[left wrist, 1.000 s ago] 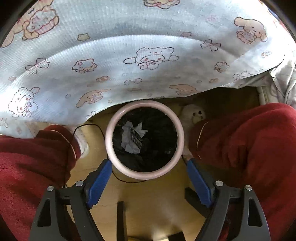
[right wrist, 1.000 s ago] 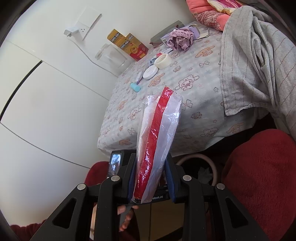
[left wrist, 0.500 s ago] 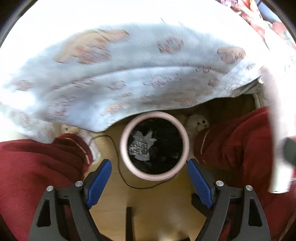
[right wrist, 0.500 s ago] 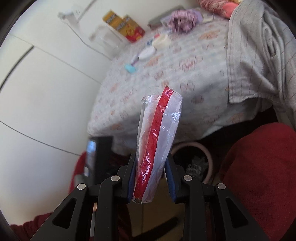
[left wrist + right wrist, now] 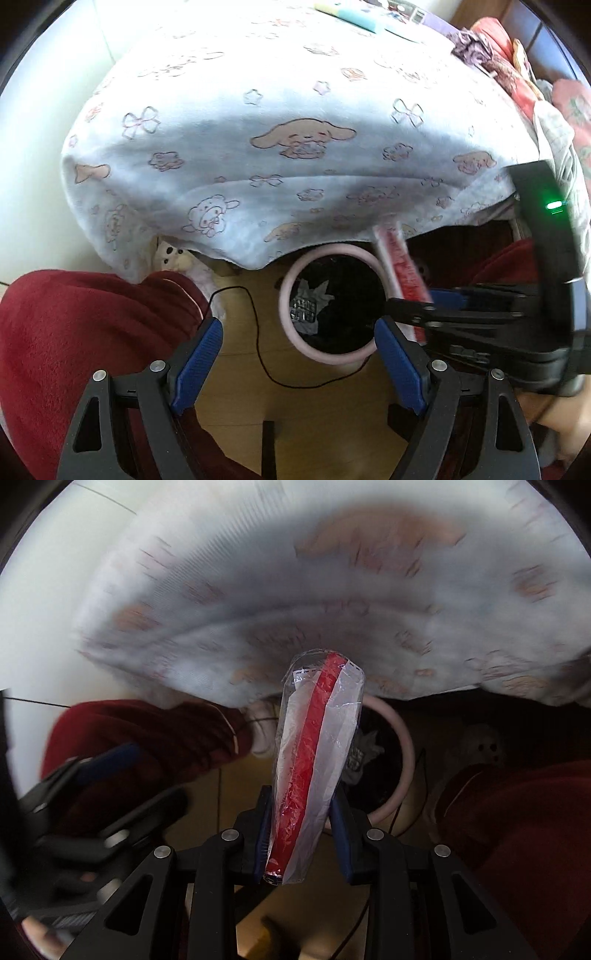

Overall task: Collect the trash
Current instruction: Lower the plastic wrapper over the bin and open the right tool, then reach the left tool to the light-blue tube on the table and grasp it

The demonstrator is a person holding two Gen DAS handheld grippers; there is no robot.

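Above the pink-rimmed bin point(image 5: 328, 306), right gripper point(image 5: 301, 834) is clamped on a red-and-clear wrapper point(image 5: 314, 760). Left gripper point(image 5: 295, 354) is wide open, empty. Risk: the light wrapper overhangs the rim and may drift to the floor if released off-centre.

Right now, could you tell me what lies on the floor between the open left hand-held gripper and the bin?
In the left wrist view, only a thin black cable on bare wooden floor lies between the left hand-held gripper and the bin.
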